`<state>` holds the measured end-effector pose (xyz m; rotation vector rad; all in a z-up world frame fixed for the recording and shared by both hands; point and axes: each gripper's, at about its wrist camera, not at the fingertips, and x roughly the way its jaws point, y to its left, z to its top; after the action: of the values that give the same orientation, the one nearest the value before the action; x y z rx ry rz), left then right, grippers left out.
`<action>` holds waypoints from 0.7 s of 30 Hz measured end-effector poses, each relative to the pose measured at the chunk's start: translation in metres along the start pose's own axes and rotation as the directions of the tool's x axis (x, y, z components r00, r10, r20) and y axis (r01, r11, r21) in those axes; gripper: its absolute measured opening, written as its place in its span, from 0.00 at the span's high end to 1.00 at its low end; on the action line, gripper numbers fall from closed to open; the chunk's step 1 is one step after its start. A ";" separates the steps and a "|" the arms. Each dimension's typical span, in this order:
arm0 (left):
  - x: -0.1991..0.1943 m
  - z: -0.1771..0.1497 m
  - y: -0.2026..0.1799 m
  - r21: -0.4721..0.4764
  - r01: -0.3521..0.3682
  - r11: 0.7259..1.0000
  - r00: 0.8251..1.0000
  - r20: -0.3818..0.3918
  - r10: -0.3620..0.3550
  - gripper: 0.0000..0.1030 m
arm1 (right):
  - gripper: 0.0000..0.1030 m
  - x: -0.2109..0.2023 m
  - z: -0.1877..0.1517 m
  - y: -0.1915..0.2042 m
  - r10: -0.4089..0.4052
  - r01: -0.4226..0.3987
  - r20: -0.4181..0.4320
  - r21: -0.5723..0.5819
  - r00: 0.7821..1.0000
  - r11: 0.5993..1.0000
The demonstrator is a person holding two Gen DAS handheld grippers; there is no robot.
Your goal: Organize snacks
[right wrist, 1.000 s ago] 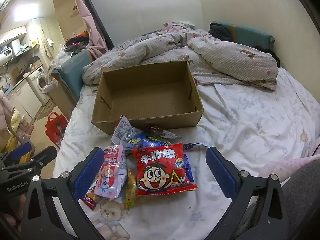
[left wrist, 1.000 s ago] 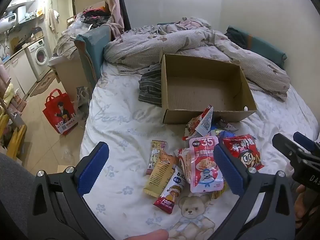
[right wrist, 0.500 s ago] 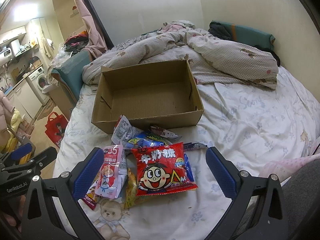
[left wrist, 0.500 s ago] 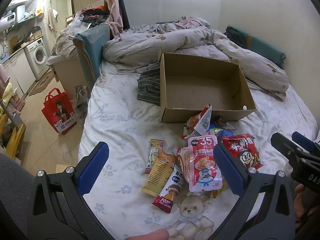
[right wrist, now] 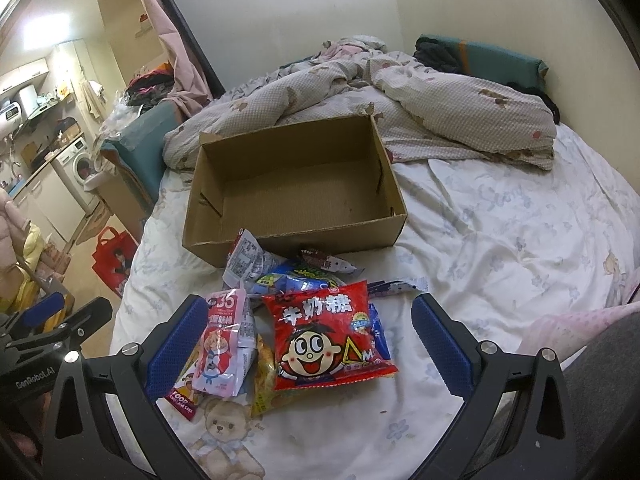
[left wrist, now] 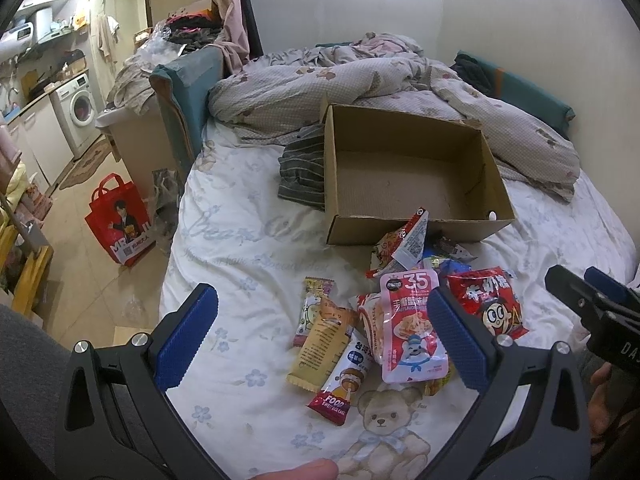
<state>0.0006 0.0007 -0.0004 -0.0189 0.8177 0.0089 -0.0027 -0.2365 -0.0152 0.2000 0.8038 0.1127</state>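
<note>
An empty open cardboard box (left wrist: 404, 204) (right wrist: 296, 224) sits on the bed. A pile of snack packets lies in front of it: a red candy bag (right wrist: 328, 336) (left wrist: 486, 304), a pink pouch (left wrist: 412, 328) (right wrist: 228, 344), a tan bar (left wrist: 322, 340), a red-ended cake bar (left wrist: 340, 384) and several more. My left gripper (left wrist: 320, 340) is open above the bars, holding nothing. My right gripper (right wrist: 306, 344) is open above the red bag, holding nothing.
A rumpled quilt (left wrist: 360, 80) lies behind the box, with striped dark cloth (left wrist: 300, 168) at its left. The bed's left edge drops to a tiled floor with a red bag (left wrist: 120, 220). Walls stand behind and to the right of the bed.
Both views have shifted only slightly; the snacks and box have not moved. Both grippers stay open.
</note>
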 end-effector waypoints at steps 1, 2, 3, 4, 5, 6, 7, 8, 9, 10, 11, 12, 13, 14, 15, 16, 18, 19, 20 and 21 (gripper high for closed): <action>0.000 0.000 0.001 -0.001 0.002 1.000 1.000 -0.004 -0.002 0.00 | 0.00 0.002 0.000 -0.001 0.004 -0.004 -0.015 0.005 1.000 1.000; 0.001 0.000 0.002 -0.001 0.001 1.000 1.000 -0.009 -0.002 0.00 | 0.00 0.003 0.001 -0.003 0.011 -0.010 -0.031 0.014 0.999 1.000; 0.001 0.000 0.003 -0.005 0.002 1.000 1.000 -0.005 -0.002 0.00 | 0.00 0.005 0.003 -0.006 0.018 -0.016 -0.051 0.028 0.999 0.999; 0.002 0.000 0.004 -0.009 -0.004 1.000 1.000 -0.011 0.004 0.00 | 0.00 0.010 0.007 -0.012 0.019 -0.015 -0.091 0.045 0.996 0.999; 0.003 0.000 0.006 -0.014 -0.009 1.000 1.000 -0.010 0.009 0.00 | 0.00 0.017 0.013 -0.018 0.027 -0.018 -0.141 0.068 0.990 0.998; 0.004 0.000 0.007 -0.020 -0.013 1.000 1.000 -0.011 0.013 0.00 | 0.00 0.024 0.016 -0.023 0.040 -0.024 -0.188 0.088 0.981 0.996; 0.006 0.000 0.009 -0.028 -0.014 1.000 1.000 -0.012 0.014 0.00 | 0.00 0.035 0.021 -0.030 0.061 -0.032 -0.260 0.114 0.964 0.993; 0.008 0.001 0.011 -0.038 -0.014 0.999 1.000 -0.023 0.013 0.00 | 0.00 0.045 0.023 -0.035 0.072 -0.034 -0.318 0.124 0.945 0.992; 0.010 0.001 0.013 -0.043 -0.020 0.999 1.000 -0.016 0.019 0.00 | 0.00 0.061 0.026 -0.038 0.083 -0.035 -0.405 0.123 0.911 0.992; 0.012 0.001 0.015 -0.051 -0.022 0.998 0.999 -0.027 0.020 0.00 | 0.00 0.070 0.027 -0.038 0.096 -0.044 -0.449 0.125 0.888 0.991; 0.014 0.001 0.017 -0.057 -0.029 0.998 0.999 -0.036 0.027 0.00 | 0.00 0.079 0.025 -0.037 0.114 -0.059 -0.485 0.127 0.867 0.990; 0.016 0.002 0.018 -0.059 -0.038 0.998 0.998 -0.046 0.035 0.00 | 0.00 0.090 0.025 -0.036 0.130 -0.072 -0.519 0.132 0.845 0.989; 0.017 0.002 0.019 -0.055 -0.053 0.997 0.997 -0.063 0.049 0.00 | 0.00 0.096 0.023 -0.035 0.126 -0.067 -0.537 0.127 0.834 0.990; 0.017 0.001 0.020 -0.041 -0.076 0.996 0.994 -0.083 0.072 0.00 | 0.00 0.105 0.022 -0.033 0.111 -0.057 -0.560 0.112 0.821 0.992; 0.019 0.001 0.022 -0.049 -0.074 0.996 0.994 -0.088 0.070 0.00 | 0.00 0.116 0.018 -0.029 0.094 -0.049 -0.591 0.092 0.801 0.995; 0.020 0.000 0.023 -0.061 -0.068 0.996 0.993 -0.096 0.062 0.00 | 0.00 0.123 0.015 -0.027 0.089 -0.049 -0.605 0.083 0.791 0.995; 0.024 -0.002 0.025 -0.075 -0.064 0.995 0.991 -0.125 0.055 0.00 | 0.00 0.137 0.010 -0.021 0.066 -0.037 -0.637 0.059 0.768 0.998; 0.025 -0.003 0.026 -0.078 -0.067 0.995 0.989 -0.134 0.057 0.00 | 0.00 0.140 0.009 -0.019 0.063 -0.039 -0.642 0.051 0.764 0.998; 0.026 -0.003 0.027 -0.074 -0.076 0.994 0.987 -0.146 0.065 0.00 | 0.00 0.144 0.006 -0.014 0.057 -0.045 -0.644 0.036 0.763 0.998; 0.028 -0.004 0.027 -0.076 -0.077 0.994 0.986 -0.155 0.064 0.00 | 0.00 0.147 0.002 -0.011 0.034 -0.038 -0.640 0.008 0.768 0.999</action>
<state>0.0159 0.0277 -0.0238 -0.0683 0.9703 0.1089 0.1002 -0.2213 -0.1196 0.1713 1.4903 0.2273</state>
